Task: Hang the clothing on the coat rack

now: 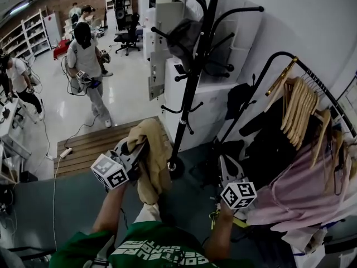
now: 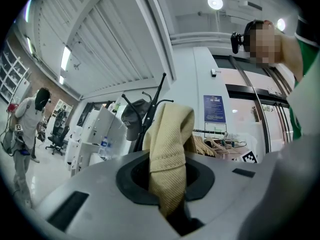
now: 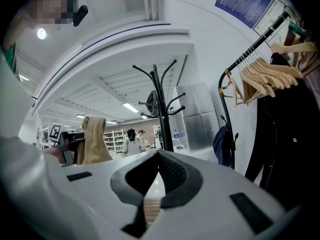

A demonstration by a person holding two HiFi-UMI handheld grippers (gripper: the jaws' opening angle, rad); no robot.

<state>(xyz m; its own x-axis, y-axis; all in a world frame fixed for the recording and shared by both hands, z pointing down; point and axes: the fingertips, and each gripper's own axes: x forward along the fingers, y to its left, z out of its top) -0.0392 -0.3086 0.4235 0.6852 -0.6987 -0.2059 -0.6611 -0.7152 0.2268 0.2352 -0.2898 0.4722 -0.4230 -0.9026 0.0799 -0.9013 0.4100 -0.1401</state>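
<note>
A: Left claw?
B: Clamped on the tan garment, whose long axis hangs down. Right claw pinched together, empty.
A: Coat rack?
B: Pole just right of the garment, between both claws. Free hooks above and ahead. Left claw nearer, so I judge the lift goes up and rightward.

Can't read poster txt, too small; can't see rack base edge behind cloth, nor rail end past R edge.
</note>
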